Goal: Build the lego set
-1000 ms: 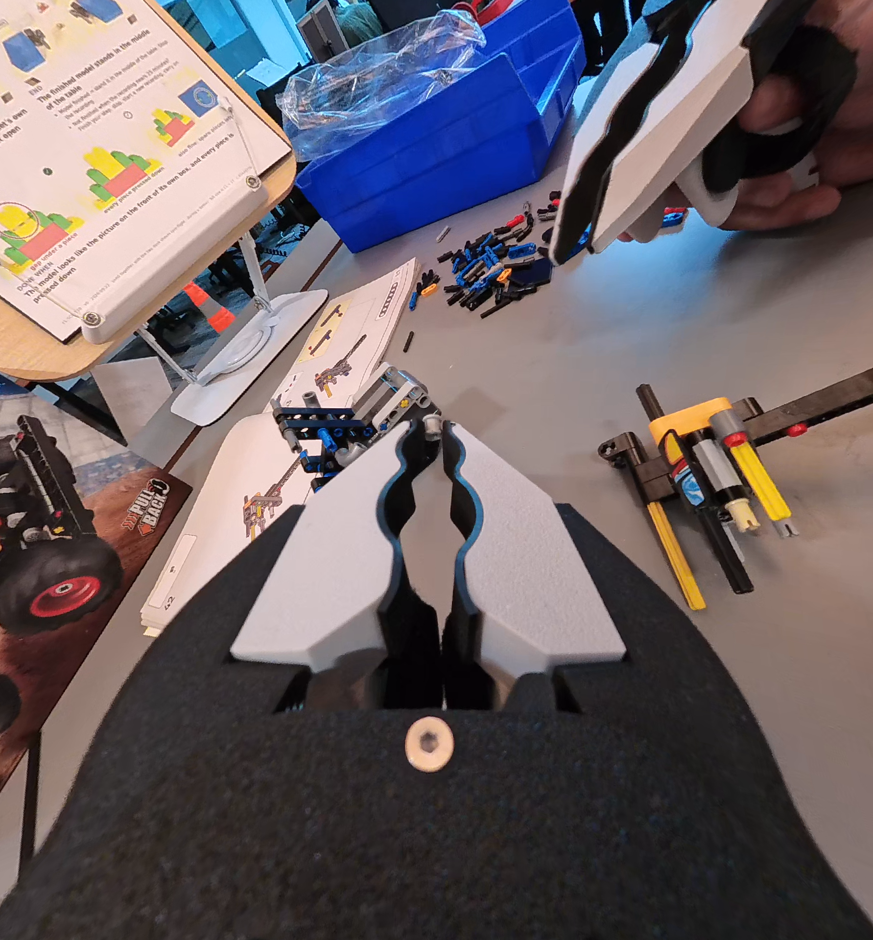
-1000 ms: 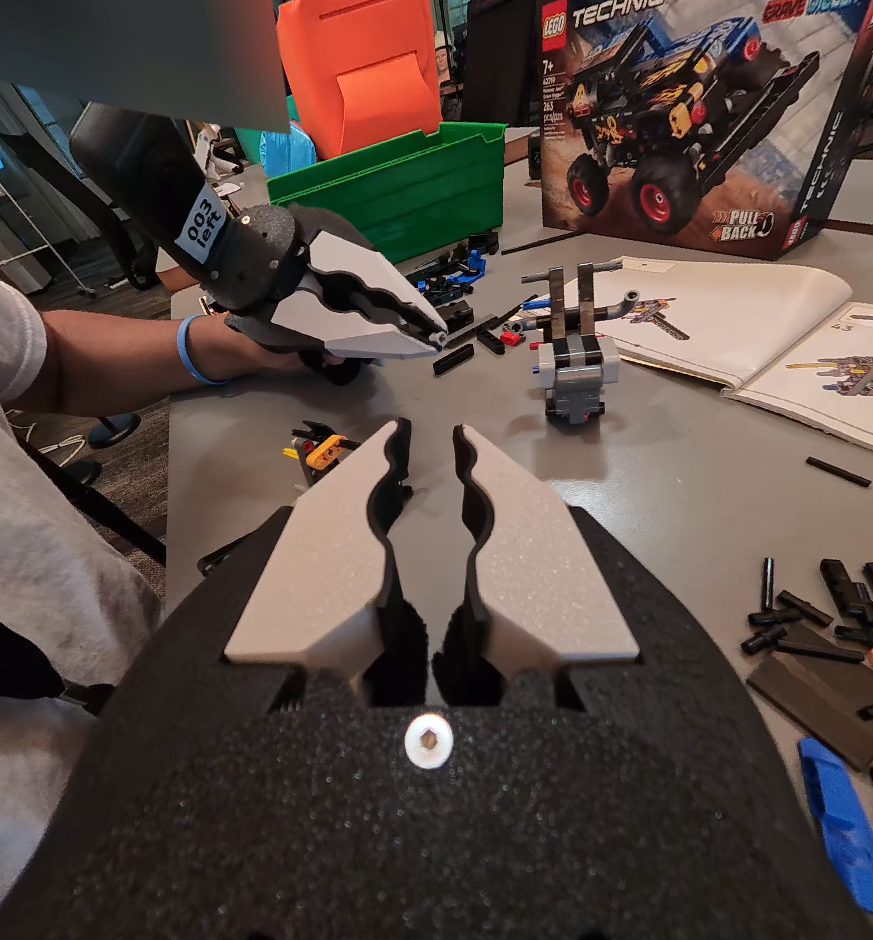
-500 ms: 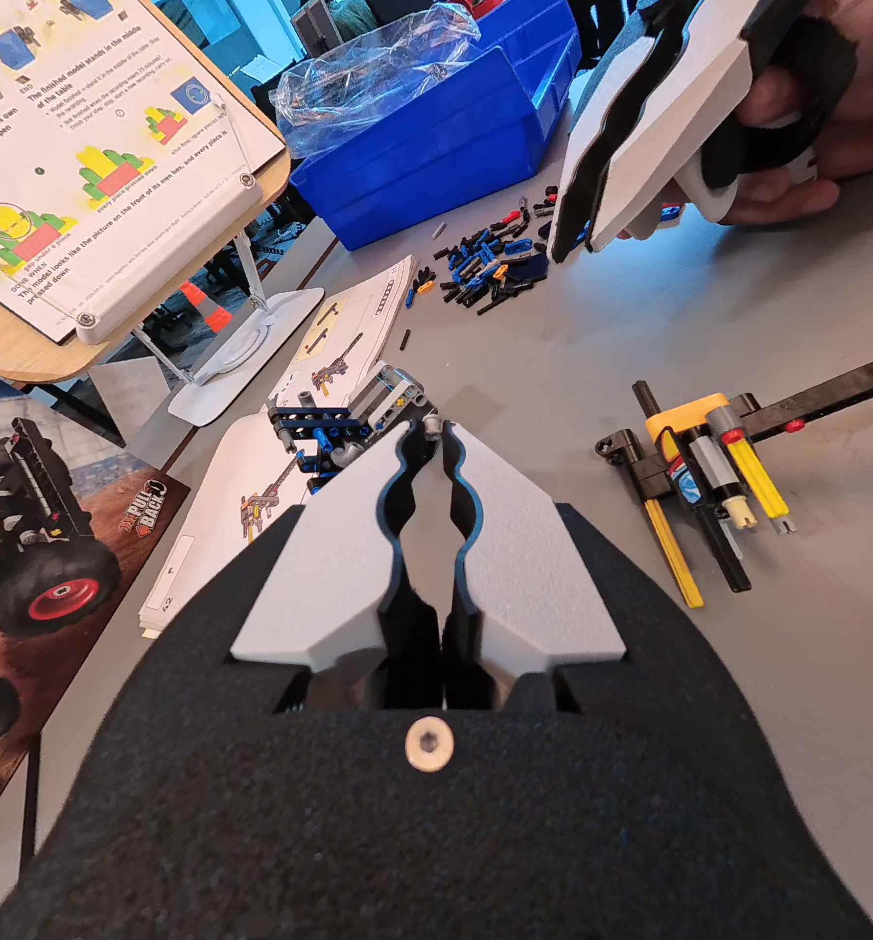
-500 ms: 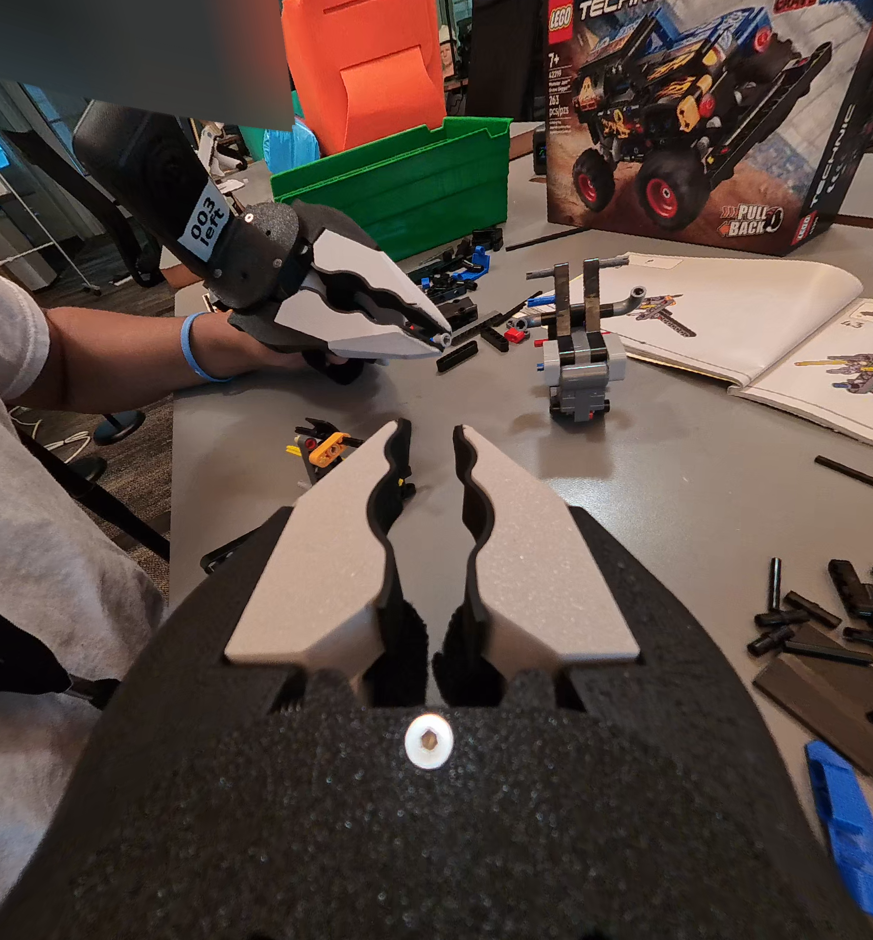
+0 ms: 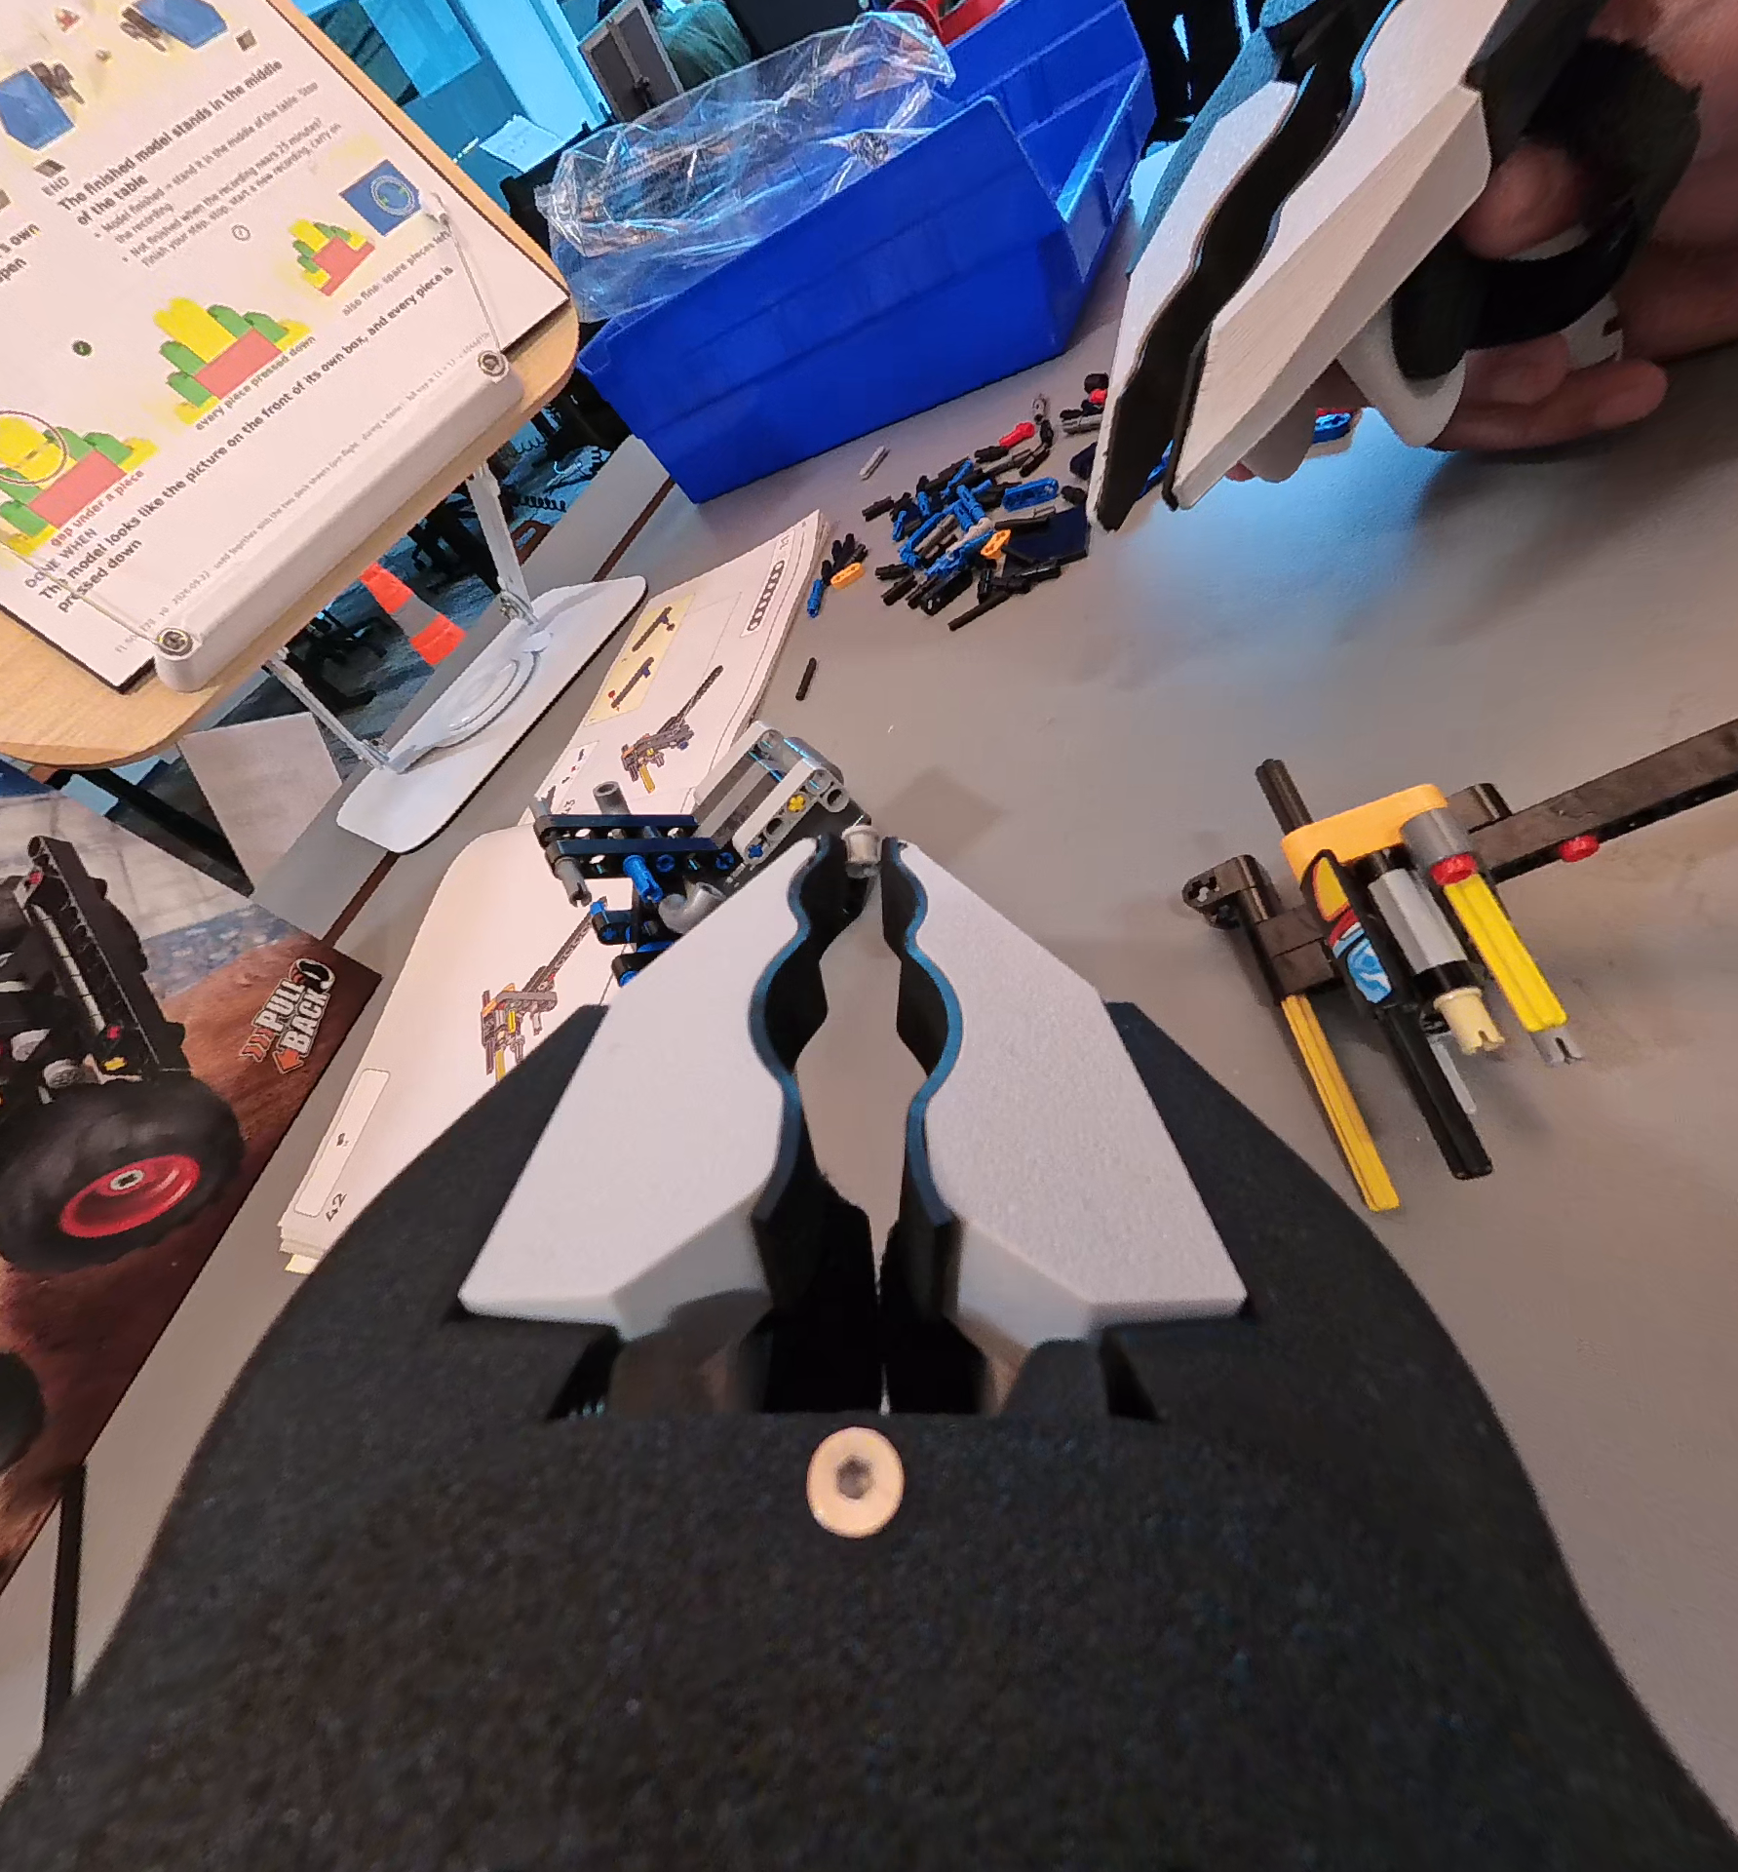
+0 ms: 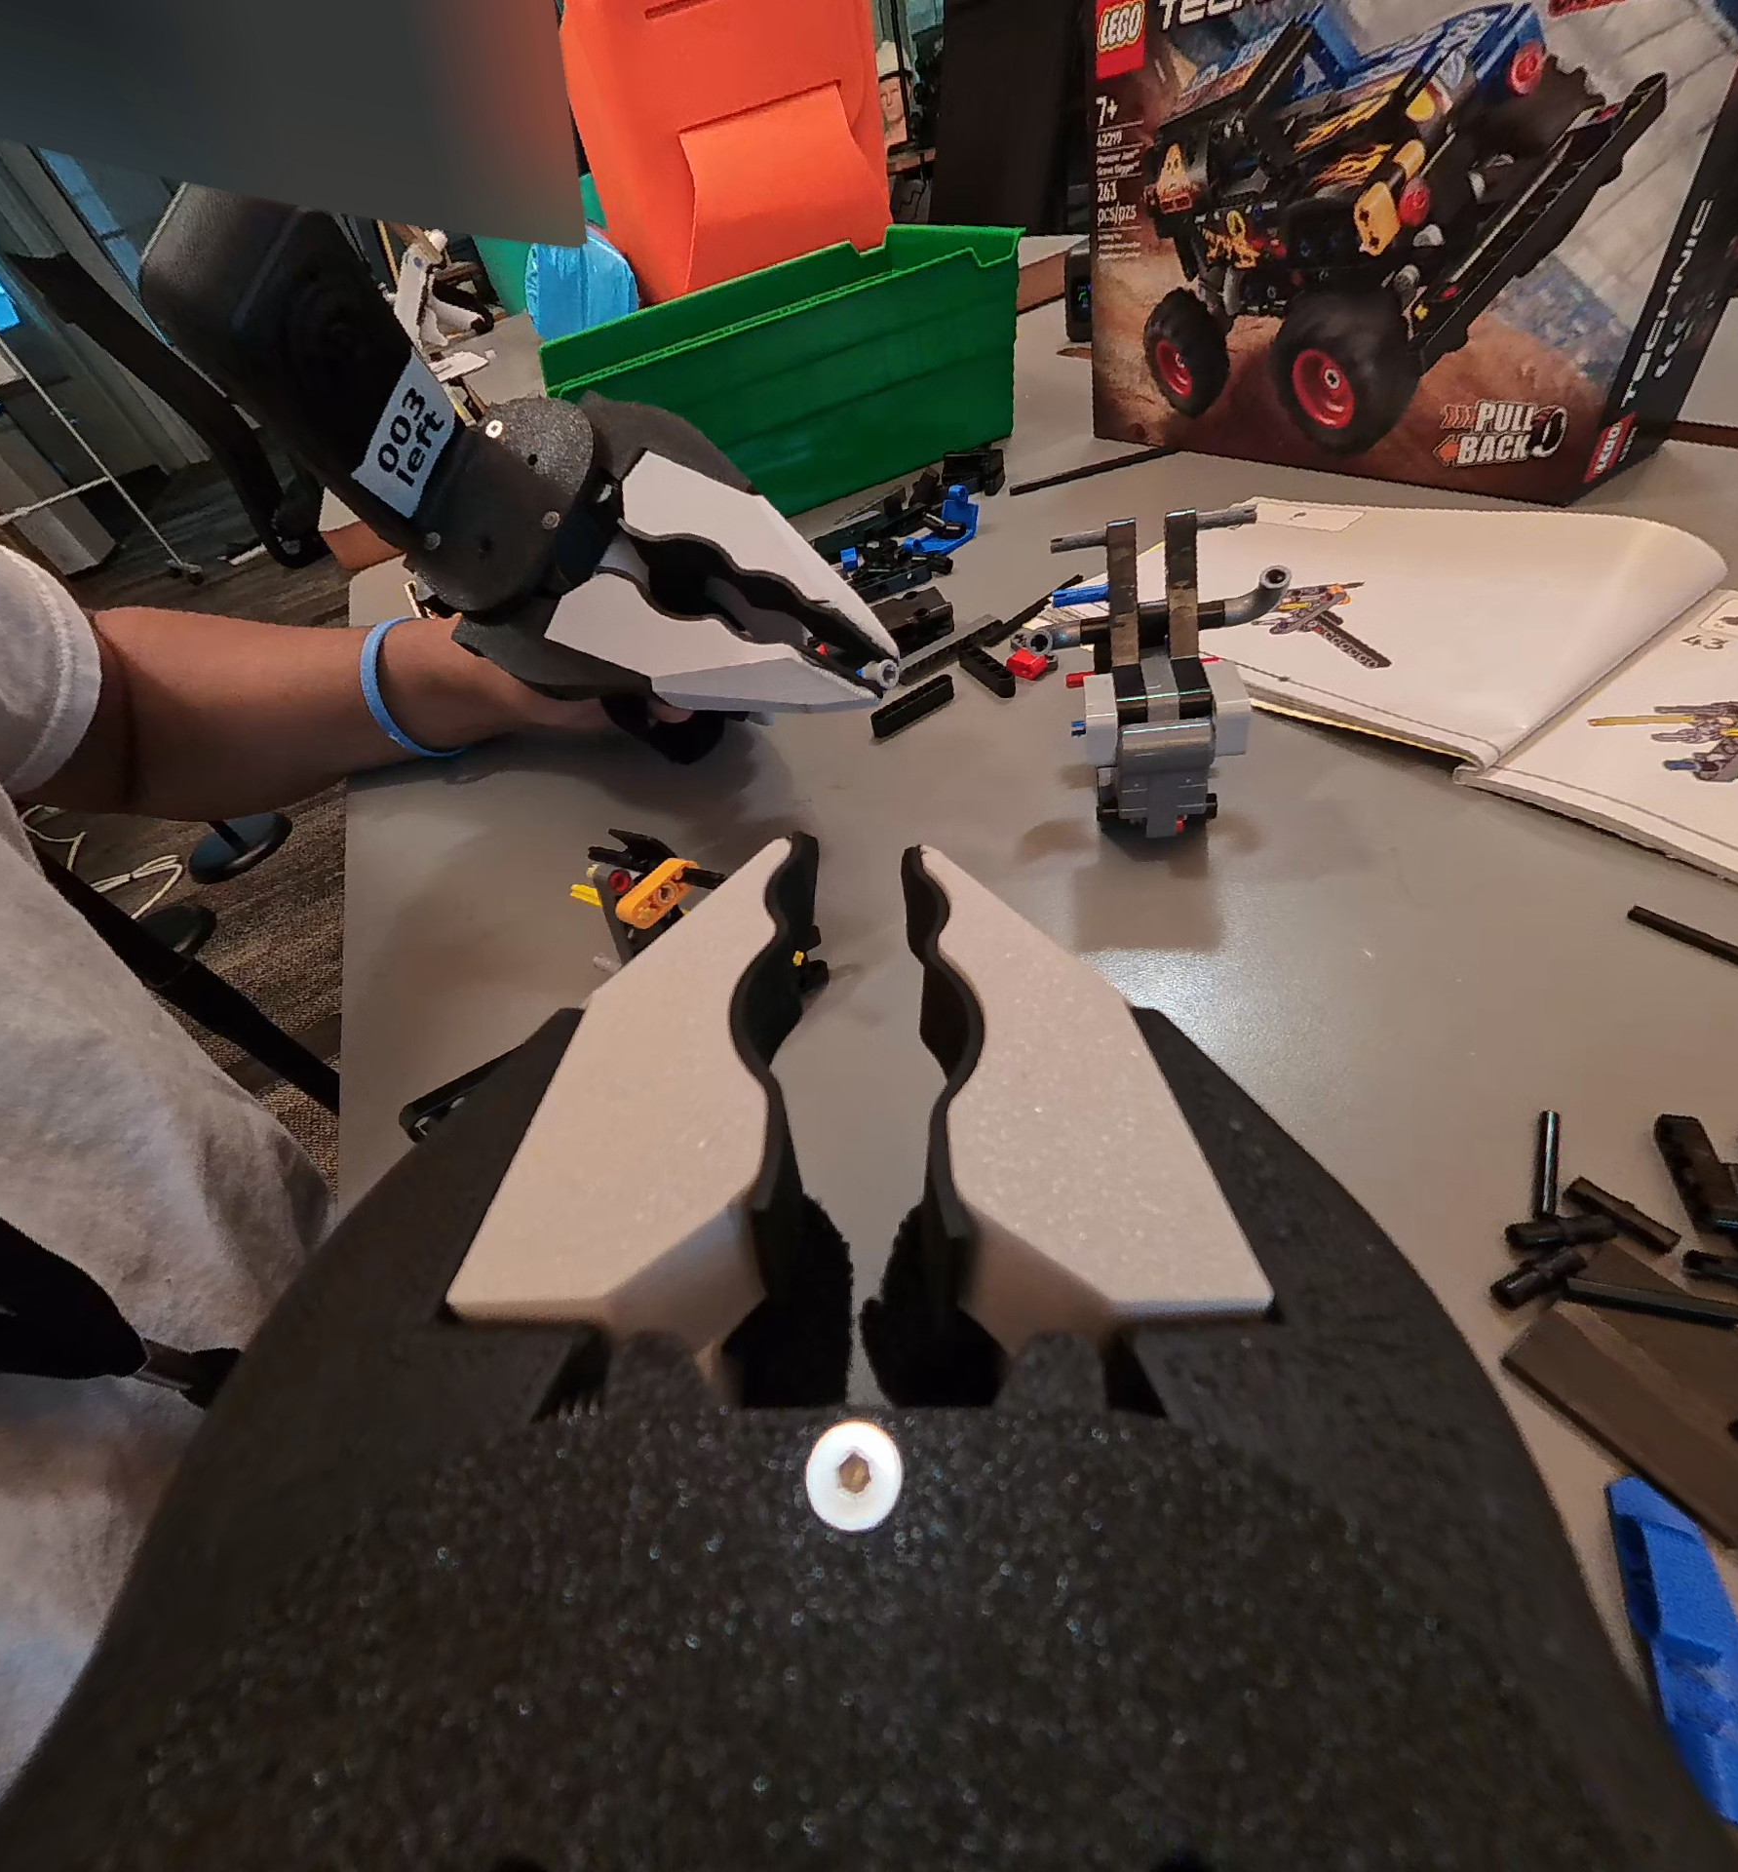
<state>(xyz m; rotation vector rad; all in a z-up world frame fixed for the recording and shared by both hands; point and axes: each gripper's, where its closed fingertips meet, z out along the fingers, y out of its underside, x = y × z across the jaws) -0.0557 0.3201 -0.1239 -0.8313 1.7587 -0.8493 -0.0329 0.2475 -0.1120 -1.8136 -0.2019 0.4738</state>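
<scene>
My left gripper (image 5: 861,849) is shut on a small grey pin (image 5: 859,843) at its tips, held above the table just in front of the grey, black and blue chassis piece (image 5: 743,810). In the right wrist view the left gripper (image 6: 875,677) sits left of the upright chassis piece (image 6: 1163,719), apart from it. My right gripper (image 6: 859,861) is open and empty above the table. It also shows at the top right of the left wrist view (image 5: 1138,507). A yellow and black subassembly (image 5: 1381,942) lies on the table, beside my right gripper's left finger (image 6: 642,891).
Loose black and blue parts (image 5: 966,527) lie past the open booklet (image 5: 682,658), with more on the right (image 6: 1654,1236). A blue panel (image 6: 1695,1641) and dark plate (image 6: 1654,1408) lie near. Blue bin (image 5: 844,284), green bin (image 6: 794,355), set box (image 6: 1401,233), instruction stand (image 5: 186,304). The left gripper's tips are roughly 9 cm from the right gripper's.
Almost nothing. Both views drift slightly. The left gripper still holds the grey pin near the chassis piece and the right gripper stays open.
</scene>
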